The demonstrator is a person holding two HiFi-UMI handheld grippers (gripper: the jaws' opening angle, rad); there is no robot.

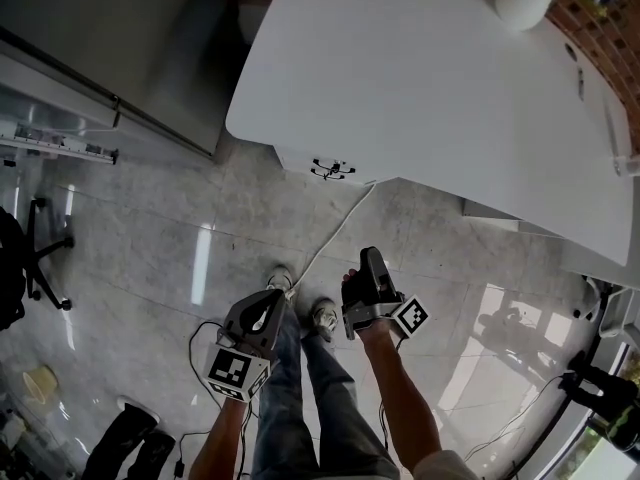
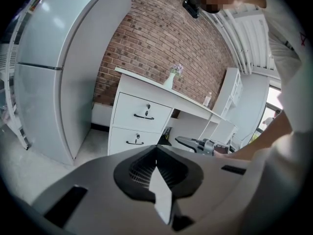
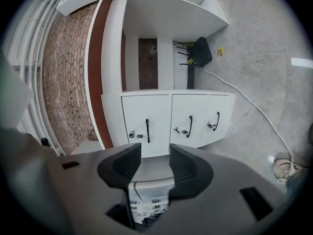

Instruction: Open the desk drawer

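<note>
We see a white desk (image 1: 420,88) with white drawer fronts (image 3: 159,114) and black handles (image 3: 147,130), backed by a red-brown brick wall (image 2: 161,43) with pale mortar lines. The floor (image 1: 170,238) is glossy light grey with faint marbling, crossed by a white cable (image 1: 335,233). The vase (image 1: 522,3) is white. The left gripper (image 2: 156,173) and right gripper (image 3: 155,163) are dark grey, each bearing black-and-white square markers. The person's jeans (image 1: 290,418) are blue.
</note>
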